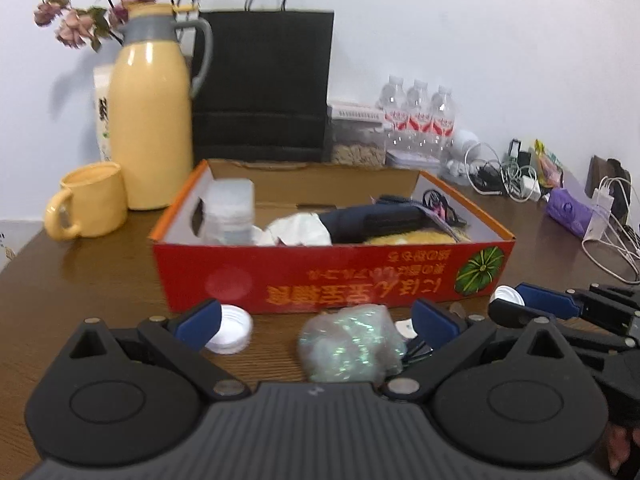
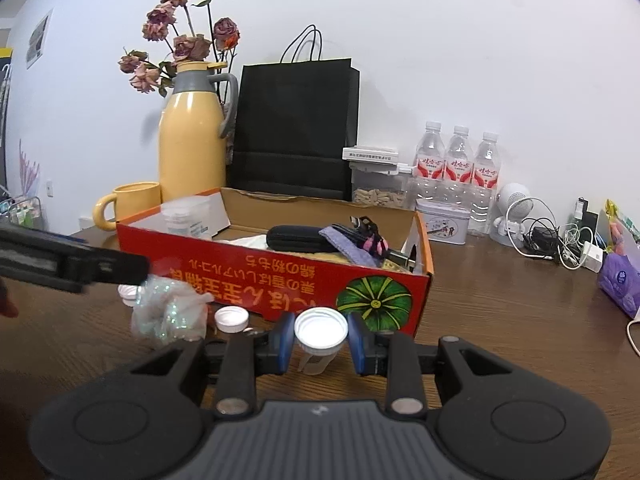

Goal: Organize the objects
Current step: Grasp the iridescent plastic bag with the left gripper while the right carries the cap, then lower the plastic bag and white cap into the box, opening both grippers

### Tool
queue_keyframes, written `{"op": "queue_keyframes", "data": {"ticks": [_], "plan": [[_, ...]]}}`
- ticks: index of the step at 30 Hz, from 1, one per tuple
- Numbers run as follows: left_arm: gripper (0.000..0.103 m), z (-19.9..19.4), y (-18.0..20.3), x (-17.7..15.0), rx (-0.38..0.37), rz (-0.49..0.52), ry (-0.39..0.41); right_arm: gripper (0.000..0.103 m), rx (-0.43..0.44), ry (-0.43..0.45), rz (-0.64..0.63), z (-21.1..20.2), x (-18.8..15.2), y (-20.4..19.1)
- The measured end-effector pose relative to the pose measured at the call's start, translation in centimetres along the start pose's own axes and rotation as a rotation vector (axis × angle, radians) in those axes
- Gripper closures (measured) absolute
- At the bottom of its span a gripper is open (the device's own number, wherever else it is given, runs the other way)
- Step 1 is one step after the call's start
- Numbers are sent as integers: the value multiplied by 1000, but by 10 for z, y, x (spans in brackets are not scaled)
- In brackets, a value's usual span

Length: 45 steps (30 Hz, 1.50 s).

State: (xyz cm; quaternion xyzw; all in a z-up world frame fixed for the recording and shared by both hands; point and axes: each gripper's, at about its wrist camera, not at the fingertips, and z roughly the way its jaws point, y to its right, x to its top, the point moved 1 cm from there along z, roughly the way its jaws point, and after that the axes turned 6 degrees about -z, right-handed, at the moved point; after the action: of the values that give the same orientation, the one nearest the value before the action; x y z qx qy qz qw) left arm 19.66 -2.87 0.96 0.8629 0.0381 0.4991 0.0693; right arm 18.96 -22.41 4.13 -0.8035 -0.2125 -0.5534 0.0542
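White wall behind; brown wooden desk (image 2: 500, 292) carrying the lot.

- Red carton (image 2: 280, 280) — mid-desk, lid open, already part-filled: a clear tub at its left end, a dark pouch (image 2: 304, 238), cloth and cords. Evidently the collecting bin for the loose items.
- Small jar with white cap (image 2: 320, 330) — held between the blue pads of the right claw (image 2: 320, 340), narrow grip, just in front of the carton's near wall; presumably headed in.
- Left claw (image 1: 316, 320) — jaws spread wide, holding nothing, poised over the crinkly iridescent bag (image 1: 352, 344) lying on the desk near the carton.
- White caps (image 2: 231, 319) — loose on the desk beside that bag, still unsorted.
- Far left: yellow thermos (image 2: 192, 148), matching mug (image 2: 128, 204), dried roses.
- Far centre: black paper bag (image 2: 296, 128). Far right: three water bottles (image 2: 458, 172), tangled chargers.
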Motion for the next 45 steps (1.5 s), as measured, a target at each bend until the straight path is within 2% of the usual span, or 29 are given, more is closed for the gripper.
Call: {"op": "queue_keyframes", "data": {"ticks": [5,8,11,13,15,17,24,27,31,35,45], "plan": [[0,20,5,-10,24,-51,-46,76,15,-5,1,2,-1,-1],[5,23,5,-13,29,-53,-51,76,25,-4,3,2,-1,-1],[19,24,6,-17,20,-59,-57,76,28,-1,1,1,-2,-2],[38,25,6,-18,8,-65,-67,76,29,1,-1,0,-1,-4],[50,25,7,-19,1,-71,-72,76,29,3,-3,0,-1,-4],[57,22,6,-18,-4,-80,-63,76,29,3,-4,0,-1,-5],[59,5,-2,-13,-4,-116,-8,76,27,5,-8,-1,-2,-6],[59,-4,-4,1,-16,-120,25,76,42,7,-5,-4,2,-6],[59,-10,-2,32,-15,-100,107,76,31,93,-51,-16,29,-5],[59,-6,0,61,-11,-93,163,76,24,148,-84,-10,59,-2],[59,28,3,109,43,-116,232,76,6,165,-97,51,114,-5]]}}
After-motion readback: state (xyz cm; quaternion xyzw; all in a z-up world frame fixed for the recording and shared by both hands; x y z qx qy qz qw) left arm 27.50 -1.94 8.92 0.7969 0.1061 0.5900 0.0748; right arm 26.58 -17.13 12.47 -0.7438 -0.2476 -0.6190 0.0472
